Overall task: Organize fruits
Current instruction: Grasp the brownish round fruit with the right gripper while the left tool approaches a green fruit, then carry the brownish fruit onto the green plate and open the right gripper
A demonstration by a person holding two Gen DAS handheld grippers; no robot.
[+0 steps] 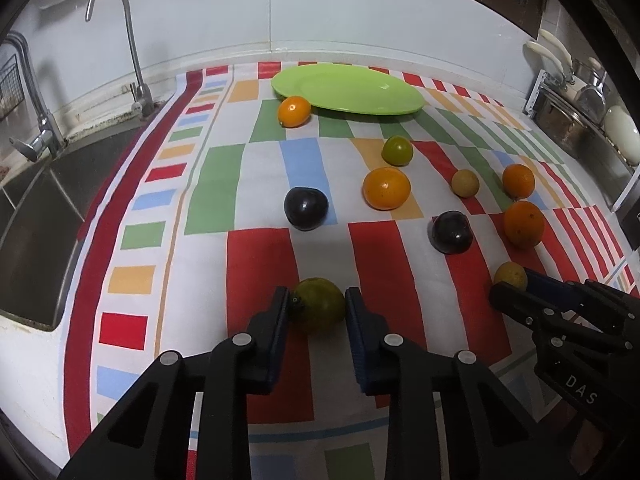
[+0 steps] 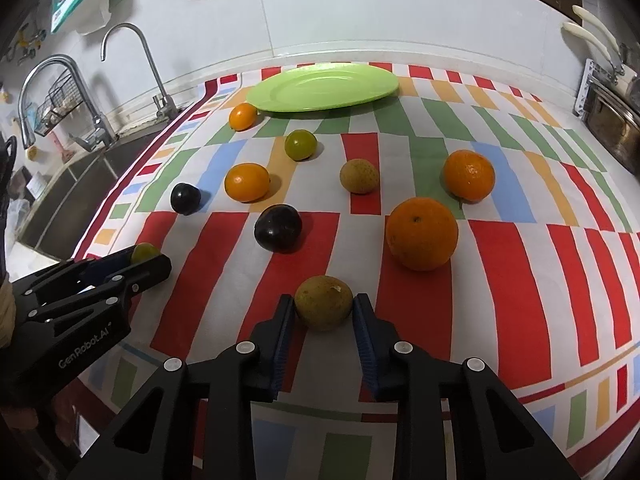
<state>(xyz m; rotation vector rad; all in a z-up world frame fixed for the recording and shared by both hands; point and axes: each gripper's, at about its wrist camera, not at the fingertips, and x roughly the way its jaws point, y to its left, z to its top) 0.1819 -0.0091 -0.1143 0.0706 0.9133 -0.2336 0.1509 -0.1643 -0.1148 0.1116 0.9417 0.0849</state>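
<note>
My left gripper (image 1: pixel 317 304) is shut on a green citrus fruit (image 1: pixel 318 309) resting on the cloth; it also shows in the right wrist view (image 2: pixel 145 252). My right gripper (image 2: pixel 324 304) is shut on a yellow-brown fruit (image 2: pixel 324 301), which also shows in the left wrist view (image 1: pixel 510 275). A green plate (image 1: pixel 348 88) lies empty at the back. Several oranges (image 2: pixel 422 233), two dark plums (image 2: pixel 278 228), a green fruit (image 2: pixel 301 144) and a small tan fruit (image 2: pixel 359 176) lie scattered on the cloth.
A striped, colourful tablecloth (image 1: pixel 260 264) covers the counter. A sink (image 1: pixel 36 216) with two taps (image 1: pixel 138 92) is on the left. A metal rack with pots (image 1: pixel 576 116) stands at the right back.
</note>
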